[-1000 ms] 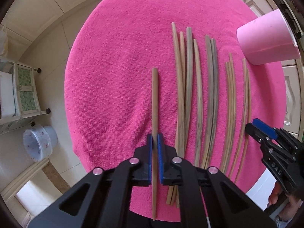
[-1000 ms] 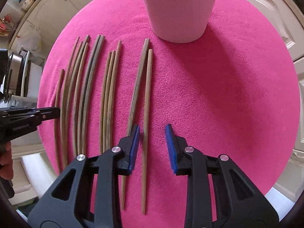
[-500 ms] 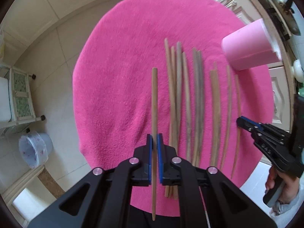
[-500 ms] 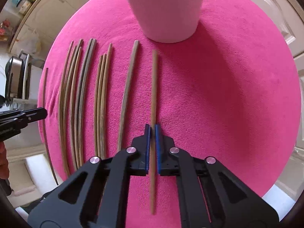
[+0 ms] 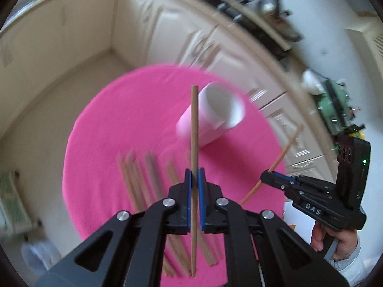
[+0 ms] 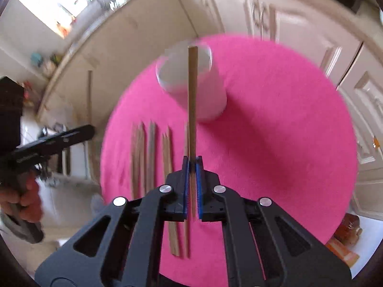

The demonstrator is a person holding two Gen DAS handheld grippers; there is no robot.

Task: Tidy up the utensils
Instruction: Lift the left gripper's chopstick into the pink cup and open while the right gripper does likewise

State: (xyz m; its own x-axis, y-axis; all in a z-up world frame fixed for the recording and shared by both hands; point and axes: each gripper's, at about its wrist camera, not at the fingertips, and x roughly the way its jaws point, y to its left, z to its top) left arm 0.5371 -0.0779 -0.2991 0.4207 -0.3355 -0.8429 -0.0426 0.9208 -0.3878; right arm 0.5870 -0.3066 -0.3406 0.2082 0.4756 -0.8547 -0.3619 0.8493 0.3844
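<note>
Both views motion-blurred. Loose chopsticks left of left gripper smear together, count unclear; lower ends hidden behind its fingers. Pink cup ahead of right gripper: rim blurry, inside can't tell. Cabinets and countertop clutter beyond unreadable.

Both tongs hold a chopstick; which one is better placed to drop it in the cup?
Probably right: its chopstick tip already overlaps the cup mouth, while the left chopstick crosses the cup's side.

Pink cup stands beyond chopsticks; cloth rightward bare.
</note>
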